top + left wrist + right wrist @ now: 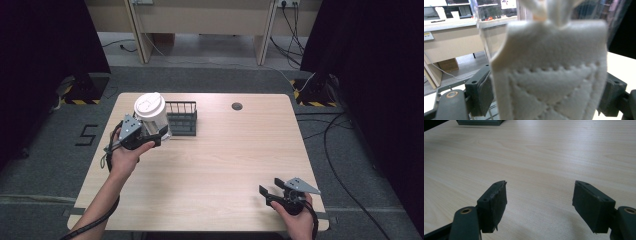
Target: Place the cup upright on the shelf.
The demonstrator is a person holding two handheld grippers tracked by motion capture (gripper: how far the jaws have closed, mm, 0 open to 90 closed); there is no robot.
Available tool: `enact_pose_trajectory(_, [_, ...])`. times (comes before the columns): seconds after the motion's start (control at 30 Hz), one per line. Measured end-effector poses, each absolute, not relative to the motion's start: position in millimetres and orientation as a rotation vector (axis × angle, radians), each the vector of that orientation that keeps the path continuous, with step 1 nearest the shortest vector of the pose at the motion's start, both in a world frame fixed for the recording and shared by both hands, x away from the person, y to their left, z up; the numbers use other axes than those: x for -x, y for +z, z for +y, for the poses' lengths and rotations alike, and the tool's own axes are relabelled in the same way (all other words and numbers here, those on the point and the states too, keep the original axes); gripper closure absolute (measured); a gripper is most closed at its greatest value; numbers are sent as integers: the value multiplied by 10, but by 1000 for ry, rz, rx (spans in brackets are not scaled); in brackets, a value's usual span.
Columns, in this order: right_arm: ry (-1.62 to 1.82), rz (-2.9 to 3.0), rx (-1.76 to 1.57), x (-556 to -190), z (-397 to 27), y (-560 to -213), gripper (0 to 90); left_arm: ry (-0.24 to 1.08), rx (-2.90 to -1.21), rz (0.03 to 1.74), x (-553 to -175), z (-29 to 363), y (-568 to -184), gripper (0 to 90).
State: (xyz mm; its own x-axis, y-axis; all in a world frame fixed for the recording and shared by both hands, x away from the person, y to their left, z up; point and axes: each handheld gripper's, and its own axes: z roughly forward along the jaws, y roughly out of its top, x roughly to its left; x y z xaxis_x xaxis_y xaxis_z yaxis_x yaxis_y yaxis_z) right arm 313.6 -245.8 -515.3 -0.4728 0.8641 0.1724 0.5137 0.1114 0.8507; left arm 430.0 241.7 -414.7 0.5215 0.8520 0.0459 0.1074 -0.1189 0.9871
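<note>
Left gripper [150, 137] is clamping a white cup [152, 118] with a white lid [149, 105], holding it raised over the far left part of the wooden table [220, 165]. The cup is leaning slightly, its lid facing up toward the high camera. In the left gripper view, both jaws are pressing against the sides of the cup's quilted white sleeve [551, 75], one jaw on each side; the sleeve is blurred by closeness.

A dark wire rack [181, 119] is standing on the table just beside the cup, on the cup's right in the high view. Whether cup and rack are touching cannot be told.

Right gripper [272, 192] is resting low over the near right corner of the table, held in the person's right hand [295, 217]. Its jaws are standing wide apart with nothing between them; bare tabletop is showing in the gap in the right gripper view.

A small dark round fitting [237, 106] is sitting in the table surface near the far edge.
</note>
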Motion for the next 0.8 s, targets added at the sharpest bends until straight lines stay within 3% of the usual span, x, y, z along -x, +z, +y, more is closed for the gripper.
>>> enact_pose_trajectory(0.8, [1309,2028,-1347,-3136,-2460,-5153,281,810,-1565,868,-4467,2461,-4077,175])
